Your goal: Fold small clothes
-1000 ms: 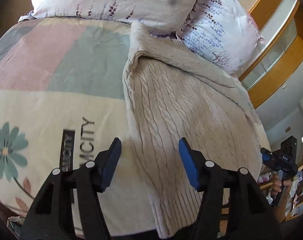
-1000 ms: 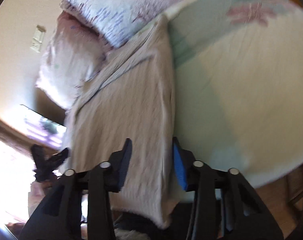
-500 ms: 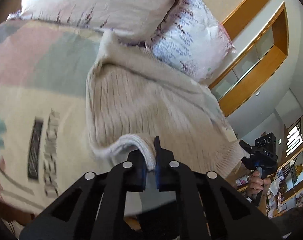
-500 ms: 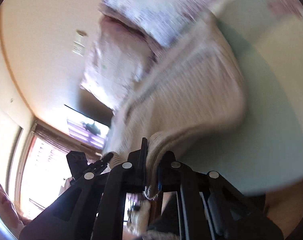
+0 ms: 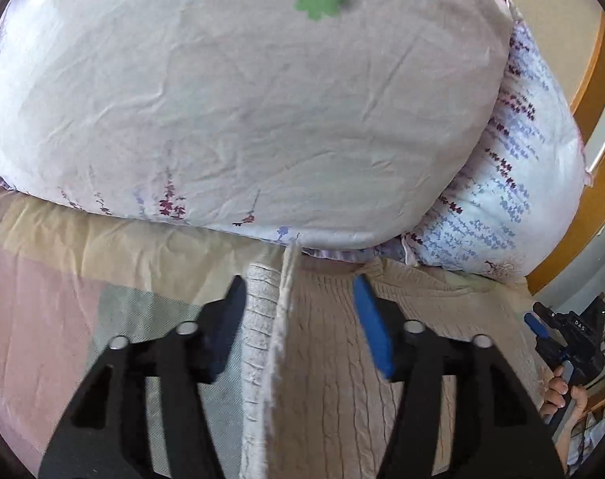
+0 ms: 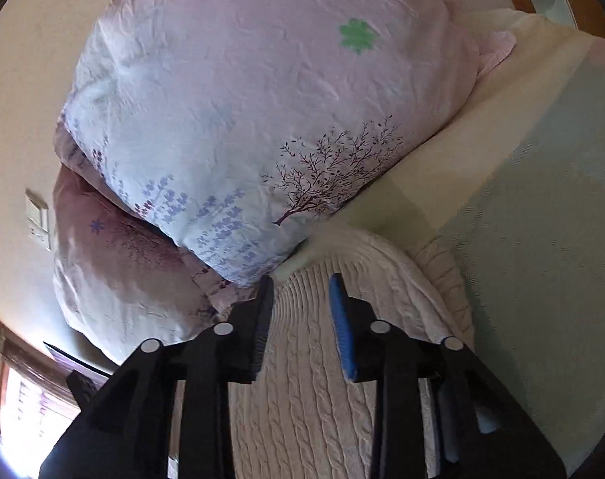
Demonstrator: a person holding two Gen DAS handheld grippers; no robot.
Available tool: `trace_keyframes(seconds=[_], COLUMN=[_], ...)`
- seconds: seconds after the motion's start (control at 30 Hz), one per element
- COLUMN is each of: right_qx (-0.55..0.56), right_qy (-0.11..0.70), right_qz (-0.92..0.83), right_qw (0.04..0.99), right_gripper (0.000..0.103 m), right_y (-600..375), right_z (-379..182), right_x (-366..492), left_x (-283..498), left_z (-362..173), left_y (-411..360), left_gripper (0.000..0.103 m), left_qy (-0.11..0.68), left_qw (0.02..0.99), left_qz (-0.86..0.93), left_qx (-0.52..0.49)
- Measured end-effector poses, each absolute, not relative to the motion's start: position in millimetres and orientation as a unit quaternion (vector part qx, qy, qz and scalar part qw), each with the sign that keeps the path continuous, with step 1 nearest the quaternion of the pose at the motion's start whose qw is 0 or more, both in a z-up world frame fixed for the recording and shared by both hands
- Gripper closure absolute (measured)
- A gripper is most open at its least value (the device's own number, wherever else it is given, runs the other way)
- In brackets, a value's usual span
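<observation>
1. The sweater's (image 5: pixel 334 379) near part is cut off by the frame; its far edge seems tucked under the pillows (image 5: pixel 242 99).
2. Both the left gripper (image 5: pixel 300 319) and the right gripper (image 6: pixel 302 319) are spread wide, holding nothing, above the sweater at the bed's (image 6: pixel 542 259) head end.

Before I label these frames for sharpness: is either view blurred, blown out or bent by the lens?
Left wrist view: sharp on the cream cable-knit sweater; the fisheye bulges the pale floral pillow; dark corners. Right wrist view: the sweater is clear, the window at lower left is blown out white, and the edges curve.
</observation>
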State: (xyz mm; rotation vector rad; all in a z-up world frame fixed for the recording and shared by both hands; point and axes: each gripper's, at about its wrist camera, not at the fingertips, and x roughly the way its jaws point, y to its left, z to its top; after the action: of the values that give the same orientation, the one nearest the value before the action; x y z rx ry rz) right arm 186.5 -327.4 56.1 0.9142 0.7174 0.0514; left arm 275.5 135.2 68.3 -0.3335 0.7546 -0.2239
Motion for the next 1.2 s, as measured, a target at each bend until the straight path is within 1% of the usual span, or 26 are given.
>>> trace_keyframes(seconds=[0.03,0.07,0.13,0.2,0.27,0.33,0.37,0.4,0.43,0.47,0.5,0.6,0.7,0.8,0.83,0.9,0.93,0.97,1.0,1.03,1.07,1.1,1.13,1.17,1.2], right_qx=[0.414,0.393,0.369,0.380,0.386,0.383,0.381,0.379,0.379,0.379,0.380,0.387,0.379,0.371,0.377,0.382,0.381,0.382,0.386,0.397,0.405,0.410,0.411,0.412,0.409], right_qy=[0.326,0.313,0.305,0.313,0.320,0.329,0.334,0.338,0.343,0.347,0.349,0.341,0.317,0.298,0.292,0.293,0.299,0.308,0.319,0.336,0.346,0.363,0.377,0.401,0.420], right_qz=[0.022,0.012,0.011,0.027,0.036,0.040,0.043,0.045,0.049,0.052,0.055,0.060,0.043,0.015,0.005,-0.015,-0.021,-0.023,-0.020,-0.009,0.004,0.025,0.035,0.046,0.051], right_qw=[0.850,0.865,0.878,0.870,0.865,0.862,0.861,0.860,0.858,0.856,0.855,0.854,0.868,0.879,0.879,0.876,0.875,0.871,0.865,0.854,0.846,0.836,0.829,0.817,0.808], right_gripper=[0.036,0.027,0.027,0.027,0.027,0.027,0.027,0.027,0.027,0.027,0.027,0.027,0.027,0.027,0.027,0.027,0.027,0.027,0.023,0.021,0.016,0.012,0.012,0.012,0.012], right_y=[-331.6,-334.5,-337.2,-339.4,-336.9,-332.5,-331.7,-327.2,-325.4,-324.9,-326.7,-340.8,-361.5,-378.6,-385.4,-398.2,-403.2,-410.2,-416.4,-424.6,-429.3,-433.8,-435.3,-435.5,-433.4], right_z=[61.7,68.7,75.5,74.1,70.2,67.7,66.5,65.0,63.2,62.9,62.5,66.4,78.0,85.4,86.0,84.7,84.6,83.6,82.6,80.9,79.9,77.0,74.5,67.4,61.9], right_x=[176.3,165.7,155.0,151.1,153.3,153.0,152.4,154.4,154.9,154.1,151.3,138.0,119.0,105.3,101.4,99.8,101.3,103.1,105.7,109.4,112.7,119.3,124.5,134.8,141.7], left_x=[270.8,268.3,266.9,270.5,274.1,275.0,274.1,274.9,276.7,277.2,277.4,271.6,274.7,287.1,294.6,310.7,317.7,319.8,318.2,312.3,304.4,297.7,288.9,284.6,282.5], left_z=[66.0,60.7,45.9,25.2,11.2,0.4,-0.2,-1.8,-7.5,-10.9,-9.6,22.1,73.9,99.3,98.0,80.9,68.3,56.2,52.0,55.2,62.4,68.9,74.3,73.8,68.9], left_y=[142.3,149.3,161.7,166.7,161.9,155.4,150.6,147.6,147.4,148.7,148.7,128.9,61.0,-30.8,-68.5,-124.7,-147.0,-160.9,-164.5,-157.5,-141.5,-124.6,-101.8,-89.7,-77.2], left_gripper=[0.032,0.031,0.032,0.034,0.041,0.044,0.048,0.057,0.077,0.080,0.082,0.084,0.085,0.085,0.084,0.076,0.067,0.066,0.063,0.053,0.038,0.031,0.026,0.023,0.023], left_qy=[0.367,0.380,0.411,0.444,0.461,0.466,0.458,0.459,0.466,0.468,0.469,0.443,0.410,0.391,0.392,0.416,0.438,0.457,0.465,0.456,0.434,0.414,0.396,0.395,0.411], left_qw=[0.909,0.903,0.880,0.851,0.835,0.823,0.829,0.828,0.816,0.806,0.801,0.800,0.801,0.778,0.760,0.703,0.663,0.627,0.612,0.625,0.661,0.699,0.747,0.773,0.790], left_qz=[-0.112,-0.118,-0.140,-0.161,-0.178,-0.195,-0.194,-0.196,-0.201,-0.198,-0.196,-0.231,-0.306,-0.387,-0.411,-0.453,-0.474,-0.482,-0.486,-0.489,-0.478,-0.459,-0.423,-0.395,-0.363], left_qx=[-0.161,-0.163,-0.194,-0.230,-0.243,-0.260,-0.258,-0.257,-0.276,-0.302,-0.316,-0.331,-0.311,-0.304,-0.314,-0.356,-0.380,-0.408,-0.416,-0.403,-0.382,-0.360,-0.327,-0.299,-0.274])
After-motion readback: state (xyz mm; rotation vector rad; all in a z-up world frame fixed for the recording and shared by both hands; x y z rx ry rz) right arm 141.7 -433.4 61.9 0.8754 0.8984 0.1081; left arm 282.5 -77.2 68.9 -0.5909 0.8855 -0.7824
